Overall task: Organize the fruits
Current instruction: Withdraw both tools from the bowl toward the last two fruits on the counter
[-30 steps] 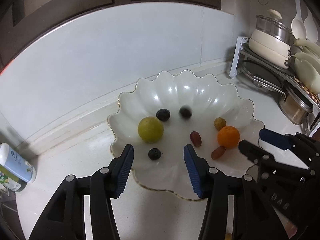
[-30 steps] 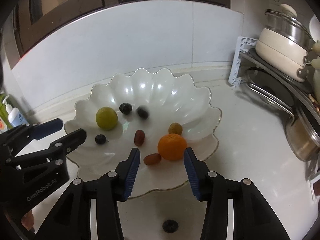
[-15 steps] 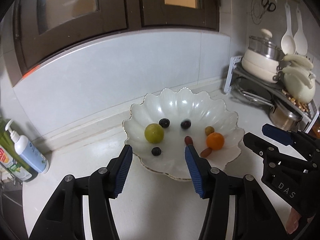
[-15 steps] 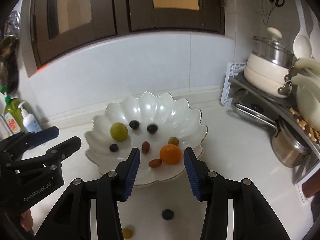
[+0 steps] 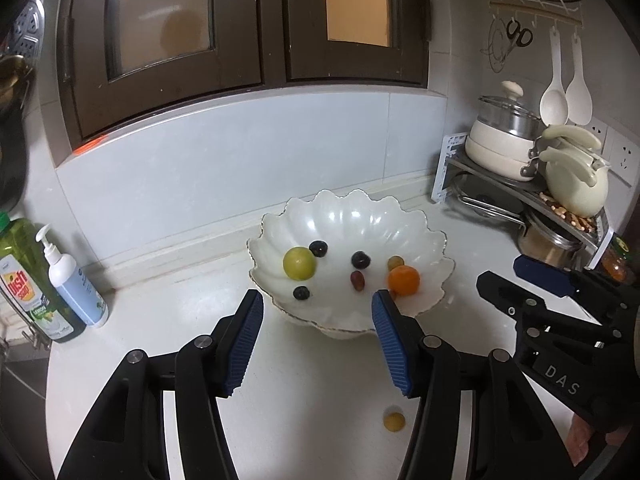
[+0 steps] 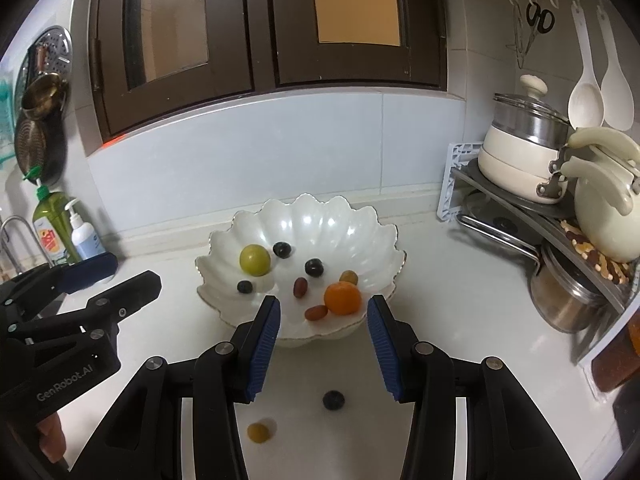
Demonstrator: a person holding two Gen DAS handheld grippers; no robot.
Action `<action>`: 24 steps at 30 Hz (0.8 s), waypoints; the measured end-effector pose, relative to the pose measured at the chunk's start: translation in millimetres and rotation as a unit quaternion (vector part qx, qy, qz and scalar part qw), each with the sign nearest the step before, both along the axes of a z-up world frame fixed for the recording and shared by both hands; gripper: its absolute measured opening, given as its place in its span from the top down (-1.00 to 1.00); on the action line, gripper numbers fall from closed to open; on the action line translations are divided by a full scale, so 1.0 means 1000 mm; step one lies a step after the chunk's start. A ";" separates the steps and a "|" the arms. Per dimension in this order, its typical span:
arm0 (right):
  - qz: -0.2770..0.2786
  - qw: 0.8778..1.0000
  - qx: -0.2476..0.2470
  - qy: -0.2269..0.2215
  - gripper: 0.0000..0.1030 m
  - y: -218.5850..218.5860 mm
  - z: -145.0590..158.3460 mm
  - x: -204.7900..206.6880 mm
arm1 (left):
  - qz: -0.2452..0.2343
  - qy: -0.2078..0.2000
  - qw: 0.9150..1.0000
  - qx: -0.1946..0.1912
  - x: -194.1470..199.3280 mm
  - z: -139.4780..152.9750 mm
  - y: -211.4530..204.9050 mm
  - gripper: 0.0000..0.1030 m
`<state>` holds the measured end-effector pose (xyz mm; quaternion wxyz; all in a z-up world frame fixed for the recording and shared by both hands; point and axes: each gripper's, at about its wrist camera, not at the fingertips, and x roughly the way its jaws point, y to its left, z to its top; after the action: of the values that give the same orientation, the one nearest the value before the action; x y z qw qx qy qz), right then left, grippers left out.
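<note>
A white scalloped bowl (image 6: 248,232) with a thin gold rim is standing on the white countertop (image 6: 440,292), near the pale blue backsplash. Inside it are lying a green round fruit (image 6: 255,260), an orange mandarin (image 6: 342,298), three dark blueberries (image 6: 282,249), two reddish grapes (image 6: 300,287) and one small yellowish-brown fruit (image 6: 349,277) just behind the mandarin; all are lying apart from each other, except that this small fruit and one reddish grape are sitting very close to the mandarin. Two fruits are lying outside the bowl, on the countertop in front of it: a loose dark blueberry (image 6: 333,400) and a small yellow fruit (image 6: 258,432), which is a little blurred. The left gripper (image 5: 318,344) is hanging above the countertop in front of the bowl, its blue pads (image 5: 244,344) are standing wide apart and nothing is between them. The right gripper (image 6: 323,348) is also hanging in front of the bowl, its jaws are parted and are holding nothing; the loose dark blueberry is showing below the gap between them, on the countertop. At the left, a green dish soap bottle (image 5: 24,284) and a white pump bottle (image 5: 74,284) are standing beside each other. At the right, a metal rack (image 6: 520,216) is carrying a cream pot with a glass lid (image 6: 520,152) and a cream kettle (image 6: 608,216), and two white spoons (image 6: 588,92) and scissors (image 6: 540,16) are hanging on the wall.
</note>
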<state>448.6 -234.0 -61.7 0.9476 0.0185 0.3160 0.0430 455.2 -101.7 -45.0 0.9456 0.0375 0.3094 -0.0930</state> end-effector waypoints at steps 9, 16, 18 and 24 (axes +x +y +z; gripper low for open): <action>0.018 1.000 0.005 0.003 0.09 -0.005 -0.006 -0.015 | 0.005 -0.005 1.000 -0.005 -0.022 -0.006 -0.003 -0.14; 0.027 1.000 0.002 0.010 0.09 -0.007 -0.017 -0.022 | 0.013 0.004 1.000 -0.010 -0.033 -0.018 -0.006 -0.14; 0.029 1.000 0.003 0.012 0.09 -0.008 -0.020 -0.023 | 0.013 0.011 1.000 -0.018 -0.036 -0.022 -0.006 -0.14; 0.039 0.999 0.005 0.018 0.09 -0.010 -0.031 -0.026 | 0.018 0.023 0.999 -0.020 -0.044 -0.037 -0.012 -0.14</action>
<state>422.4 -243.9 -92.7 0.9394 0.0115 0.3330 0.0806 410.7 -114.0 -81.9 0.9403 0.0103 0.3300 -0.0829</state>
